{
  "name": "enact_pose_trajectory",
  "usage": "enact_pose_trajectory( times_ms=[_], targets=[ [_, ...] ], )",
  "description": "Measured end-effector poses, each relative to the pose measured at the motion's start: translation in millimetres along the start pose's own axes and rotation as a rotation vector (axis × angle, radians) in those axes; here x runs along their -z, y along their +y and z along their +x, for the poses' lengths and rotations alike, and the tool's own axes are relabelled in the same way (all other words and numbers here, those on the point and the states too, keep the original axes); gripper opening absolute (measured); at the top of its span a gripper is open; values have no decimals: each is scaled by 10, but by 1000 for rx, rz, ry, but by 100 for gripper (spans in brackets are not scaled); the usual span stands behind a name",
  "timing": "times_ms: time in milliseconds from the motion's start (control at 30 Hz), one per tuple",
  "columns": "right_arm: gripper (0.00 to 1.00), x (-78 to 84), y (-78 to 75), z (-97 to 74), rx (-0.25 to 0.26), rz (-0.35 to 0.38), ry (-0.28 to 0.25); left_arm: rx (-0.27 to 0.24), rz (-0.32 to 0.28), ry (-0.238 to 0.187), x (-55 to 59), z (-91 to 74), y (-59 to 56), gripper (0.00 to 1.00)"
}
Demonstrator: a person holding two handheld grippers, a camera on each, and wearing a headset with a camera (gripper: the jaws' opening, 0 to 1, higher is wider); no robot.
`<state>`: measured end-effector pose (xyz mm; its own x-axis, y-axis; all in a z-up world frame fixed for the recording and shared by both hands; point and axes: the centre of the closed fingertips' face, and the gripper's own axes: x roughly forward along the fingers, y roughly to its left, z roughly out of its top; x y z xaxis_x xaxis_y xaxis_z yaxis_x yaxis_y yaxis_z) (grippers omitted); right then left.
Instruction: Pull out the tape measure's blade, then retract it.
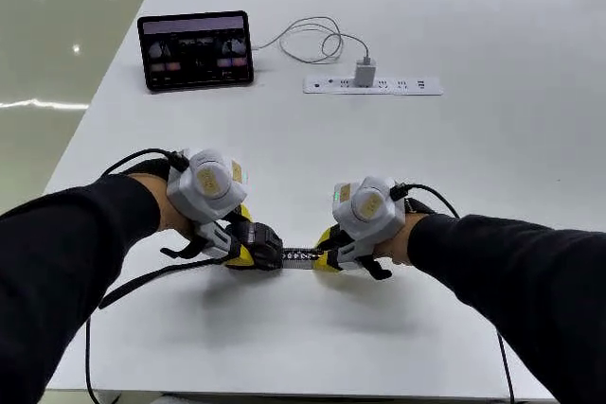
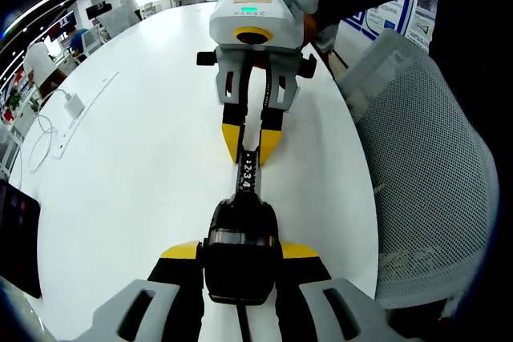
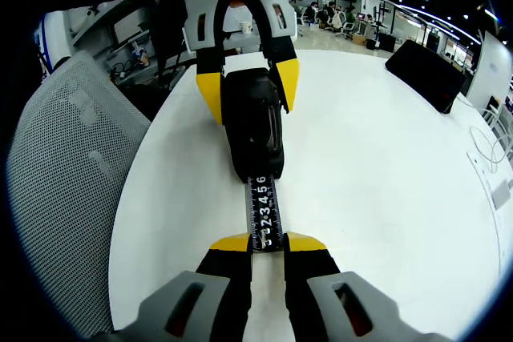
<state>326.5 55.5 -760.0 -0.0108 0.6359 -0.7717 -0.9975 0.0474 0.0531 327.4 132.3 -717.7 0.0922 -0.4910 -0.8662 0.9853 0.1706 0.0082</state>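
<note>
A: Near the front edge of the counter [image 1: 426,26], where's the tape measure [image 1: 261,245]?
B: Clamped in the left gripper [image 2: 240,252] jaws. Its blade [image 3: 264,198] runs straight across to the right gripper [image 3: 267,243], whose jaws pinch the tip.
A: Next pull?
B: Along that axis, hands apart, I'd judge.

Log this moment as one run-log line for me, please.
left claw: shut on tape measure | right claw: shut on blade | blade: short length out
</note>
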Motion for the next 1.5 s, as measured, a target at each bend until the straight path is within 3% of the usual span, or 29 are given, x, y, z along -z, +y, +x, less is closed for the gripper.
enact_pose_trajectory(
  times_ms=[1500],
  targets=[
    [10,249,-55,-221,34,9,11,4,-30,-12,-34,-16,-50,30]
  ],
)
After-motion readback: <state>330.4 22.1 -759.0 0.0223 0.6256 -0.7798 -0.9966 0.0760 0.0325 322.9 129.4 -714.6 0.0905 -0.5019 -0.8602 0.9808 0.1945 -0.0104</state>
